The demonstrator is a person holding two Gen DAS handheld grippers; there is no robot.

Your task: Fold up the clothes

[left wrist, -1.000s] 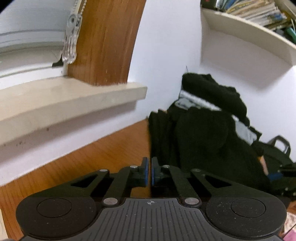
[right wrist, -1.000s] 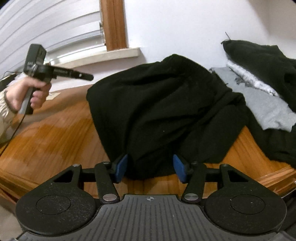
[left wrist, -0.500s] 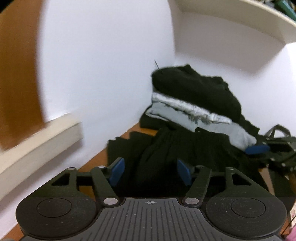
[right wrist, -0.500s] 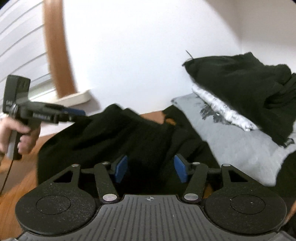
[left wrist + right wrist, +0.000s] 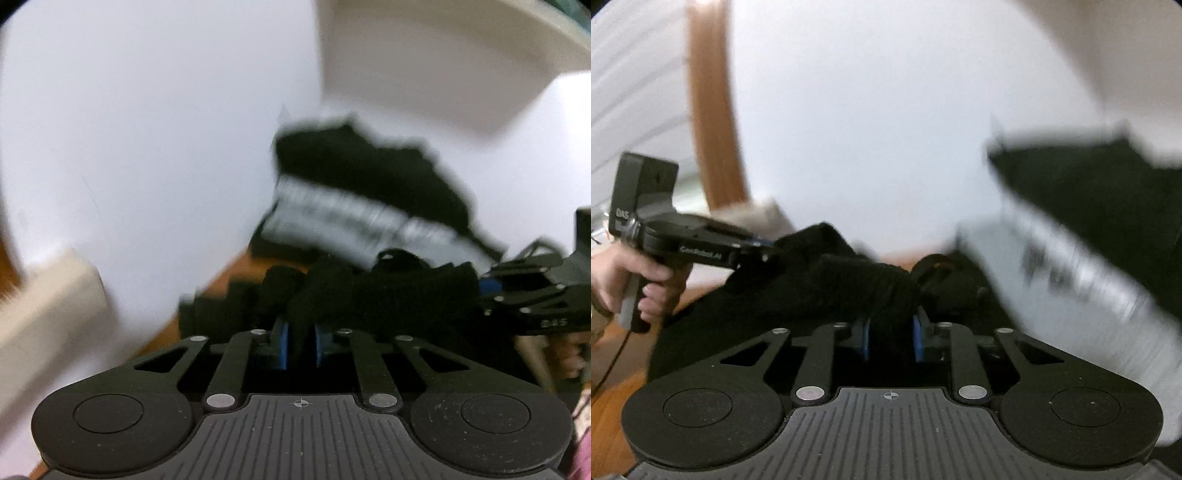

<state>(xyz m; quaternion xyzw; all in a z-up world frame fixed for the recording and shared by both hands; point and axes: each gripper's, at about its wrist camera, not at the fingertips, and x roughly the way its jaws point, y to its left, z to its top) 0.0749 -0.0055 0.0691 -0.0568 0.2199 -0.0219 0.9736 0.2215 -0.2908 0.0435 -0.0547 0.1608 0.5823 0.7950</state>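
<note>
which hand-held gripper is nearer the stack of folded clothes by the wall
Right. The right hand-held gripper sits beside the stack; the left hand-held gripper is farther off. Both are closing on the black garment.

The black garment [image 5: 849,284] (a thick knit, bunched into ridges) lies rumpled on the wooden desk [image 5: 613,402] near its far edge by the wall.

A bunched garment [image 5: 849,280] lies across the tabletop [image 5: 613,402], stretched between two tongs: the left tongs [image 5: 300,345] bite into its left end, the right tongs [image 5: 891,341] into its right end, both sets of jaws closing with fabric between them. Behind the garment, against the far wall [image 5: 155,129], sits a stack of folded clothes [image 5: 362,192]. A window ledge [image 5: 48,299] juts out at far left, a shelf [image 5: 461,44] above the stack.
</note>
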